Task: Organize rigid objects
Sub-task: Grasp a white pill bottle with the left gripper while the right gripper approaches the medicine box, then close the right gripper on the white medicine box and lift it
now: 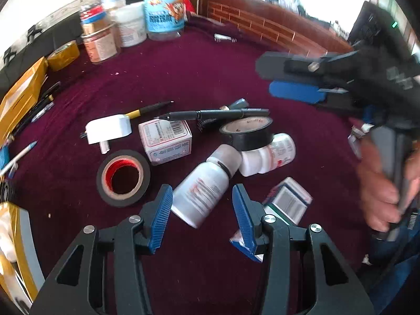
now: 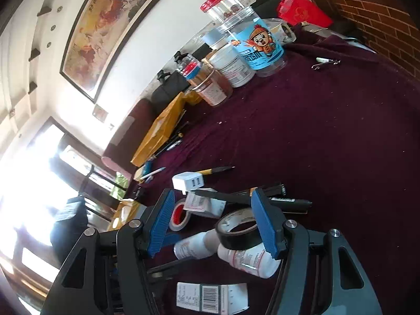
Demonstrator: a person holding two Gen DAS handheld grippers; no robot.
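Observation:
A pile of small items lies on the maroon cloth (image 1: pixel 204 71). My left gripper (image 1: pixel 202 197) is open, its jaws on either side of a lying white pill bottle (image 1: pixel 202 191), not touching. Around it lie a second white bottle (image 1: pixel 270 155), a black tape roll (image 1: pixel 246 134), a red-cored tape roll (image 1: pixel 123 177), a small white box (image 1: pixel 165 140), a white charger (image 1: pixel 109 130), black pens (image 1: pixel 215 114) and a flat box (image 1: pixel 286 202). My right gripper (image 2: pixel 212 210) is open and empty, hovering above the black tape roll (image 2: pixel 239 232) and bottles (image 2: pixel 249 258).
Several jars and tubs (image 1: pixel 131 23) stand at the back left; they also show in the right wrist view (image 2: pixel 236 60). Yellow boxes (image 1: pixel 21 97) and pens line the left edge. A brick-pattern wall (image 1: pixel 275 31) borders the back right. A yellow tape roll (image 1: pixel 63 53) sits nearby.

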